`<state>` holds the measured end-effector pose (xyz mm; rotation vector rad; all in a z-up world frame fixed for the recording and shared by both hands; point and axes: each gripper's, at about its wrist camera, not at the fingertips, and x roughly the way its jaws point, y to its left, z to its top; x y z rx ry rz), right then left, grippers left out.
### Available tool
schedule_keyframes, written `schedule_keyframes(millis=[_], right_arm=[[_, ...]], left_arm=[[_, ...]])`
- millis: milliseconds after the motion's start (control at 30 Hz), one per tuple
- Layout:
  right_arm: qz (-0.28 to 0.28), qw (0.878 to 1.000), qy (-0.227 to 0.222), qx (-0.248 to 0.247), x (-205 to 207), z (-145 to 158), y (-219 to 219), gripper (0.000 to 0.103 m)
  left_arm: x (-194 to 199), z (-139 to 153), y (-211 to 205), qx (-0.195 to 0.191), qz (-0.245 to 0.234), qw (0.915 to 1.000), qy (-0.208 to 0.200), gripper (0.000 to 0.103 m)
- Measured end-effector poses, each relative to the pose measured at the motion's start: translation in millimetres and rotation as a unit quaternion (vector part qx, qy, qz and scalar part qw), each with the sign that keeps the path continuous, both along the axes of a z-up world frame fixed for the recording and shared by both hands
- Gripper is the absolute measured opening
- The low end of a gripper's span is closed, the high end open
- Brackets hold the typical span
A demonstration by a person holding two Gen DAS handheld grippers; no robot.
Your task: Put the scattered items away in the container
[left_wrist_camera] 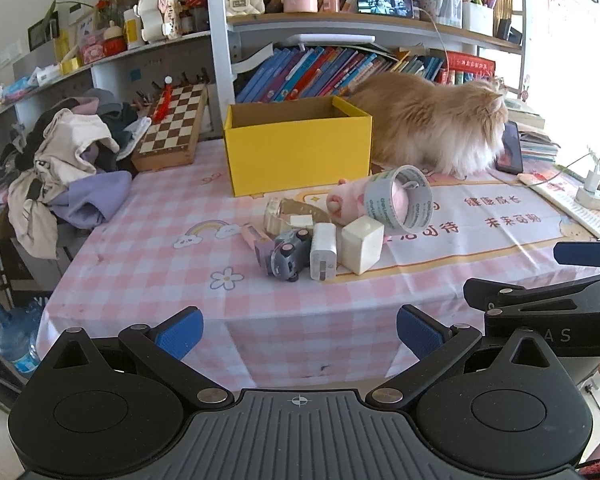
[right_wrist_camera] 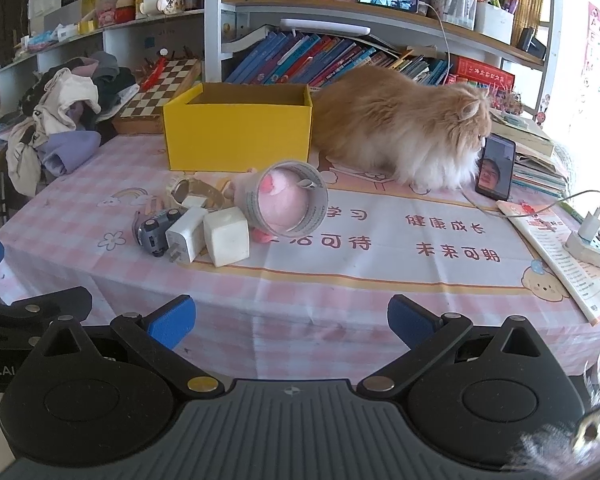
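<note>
Both grippers hang off the tabletop's near edge, left gripper (left_wrist_camera: 300, 332) and right gripper (right_wrist_camera: 292, 322) spread wide, holding nothing. The scattered items (right_wrist_camera: 204, 224) cluster mid-table; bare cloth lies between them and the near edge. The yellow box (right_wrist_camera: 238, 132) sits behind, cat (right_wrist_camera: 400, 132) alongside.

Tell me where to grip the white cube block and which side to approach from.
Grip the white cube block across its two flat upright faces, coming from above. The white charger leans against its left side and the tape roll crowds behind, so only the top and front are open.
</note>
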<state>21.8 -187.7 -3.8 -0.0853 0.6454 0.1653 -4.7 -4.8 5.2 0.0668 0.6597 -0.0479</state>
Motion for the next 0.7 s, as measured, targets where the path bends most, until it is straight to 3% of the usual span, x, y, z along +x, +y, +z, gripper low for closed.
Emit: schedule_keyframes(millis=[700], right_arm=[[0.011, 1.0, 0.005, -0.006, -2.4, -0.5, 4.1, 0.103]], left_arm=[[-3.7, 3.2, 5.2, -0.004, 0.009, 0.9999, -0.009, 0.103]])
